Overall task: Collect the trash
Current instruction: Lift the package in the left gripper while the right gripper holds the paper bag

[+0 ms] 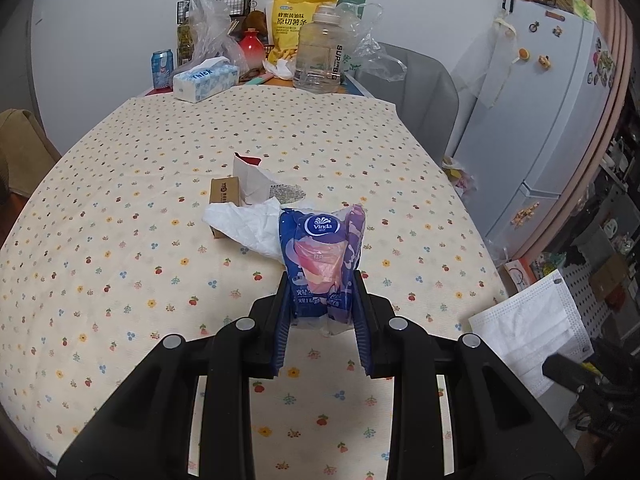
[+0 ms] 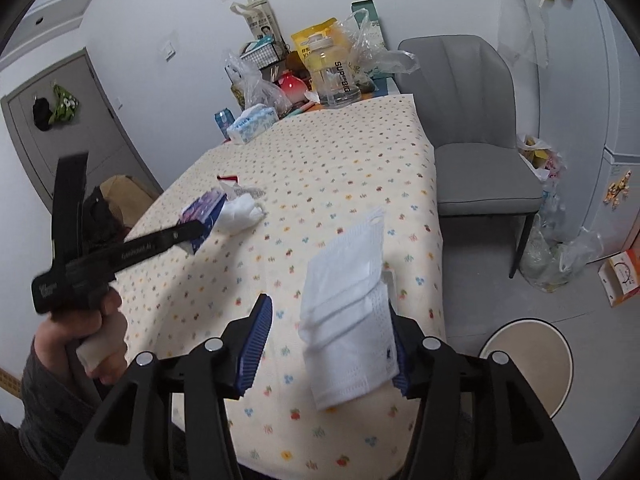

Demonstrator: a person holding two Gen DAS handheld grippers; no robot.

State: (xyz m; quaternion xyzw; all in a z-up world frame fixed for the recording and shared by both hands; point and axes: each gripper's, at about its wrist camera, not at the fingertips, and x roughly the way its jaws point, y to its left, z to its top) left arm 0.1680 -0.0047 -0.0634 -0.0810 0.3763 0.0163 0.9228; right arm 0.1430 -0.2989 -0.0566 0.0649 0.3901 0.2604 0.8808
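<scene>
My left gripper (image 1: 322, 276) is shut on a blue and purple Vinda tissue wrapper (image 1: 320, 256) and holds it over the table. It also shows in the right wrist view (image 2: 202, 210). Behind it lie a crumpled white tissue (image 1: 244, 222), a small brown carton (image 1: 225, 192) and a torn white paper packet (image 1: 256, 180). My right gripper (image 2: 328, 308) has its jaws wide apart; a white face mask (image 2: 348, 320) hangs against its right finger (image 2: 396, 344), over the table's near right edge. The mask also shows in the left wrist view (image 1: 532, 328).
The flowered tablecloth (image 1: 120, 240) covers the table. At the far end stand a tissue box (image 1: 206, 80), a blue can (image 1: 162, 68), a clear jug (image 1: 320, 52), a yellow snack bag (image 1: 294, 28) and plastic bags. A grey chair (image 2: 472, 148), a round stool (image 2: 528, 360) and a fridge (image 1: 552, 112) are to the right.
</scene>
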